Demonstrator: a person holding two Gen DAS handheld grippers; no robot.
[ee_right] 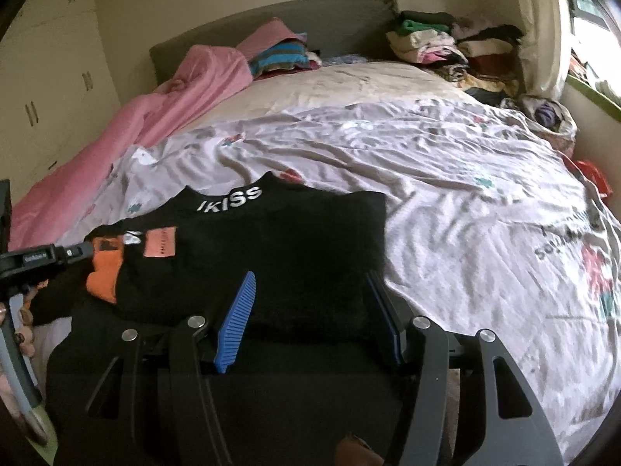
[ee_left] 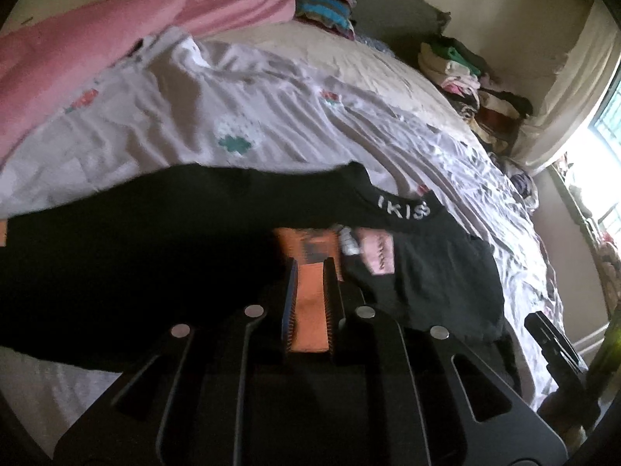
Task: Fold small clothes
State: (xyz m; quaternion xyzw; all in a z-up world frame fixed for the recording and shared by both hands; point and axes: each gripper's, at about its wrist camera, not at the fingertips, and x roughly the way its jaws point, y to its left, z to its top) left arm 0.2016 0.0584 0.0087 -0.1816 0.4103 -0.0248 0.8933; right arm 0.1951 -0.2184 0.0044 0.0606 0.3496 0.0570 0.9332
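Note:
A black top (ee_right: pixel 271 240) with white "IKISS" lettering at its collar (ee_left: pixel 403 209) lies on the patterned bed sheet (ee_right: pixel 465 194). It carries a pink patch (ee_right: pixel 161 240) and an orange part (ee_right: pixel 103 279) at its left side. My left gripper (ee_left: pixel 310 268) is shut on that orange fabric (ee_left: pixel 308 310), which fills the narrow gap between its pads. My right gripper (ee_right: pixel 310 277) stands open over the top's near edge. Its blue pads (ee_right: pixel 236 322) sit wide apart on either side of the black cloth and do not press it.
A pink blanket (ee_right: pixel 194 77) runs along the bed's left side. Stacks of folded clothes (ee_right: pixel 427 39) sit by the headboard and the right wall. A wardrobe (ee_right: pixel 46 77) stands at left. A hand (ee_right: pixel 23 334) holds the left tool.

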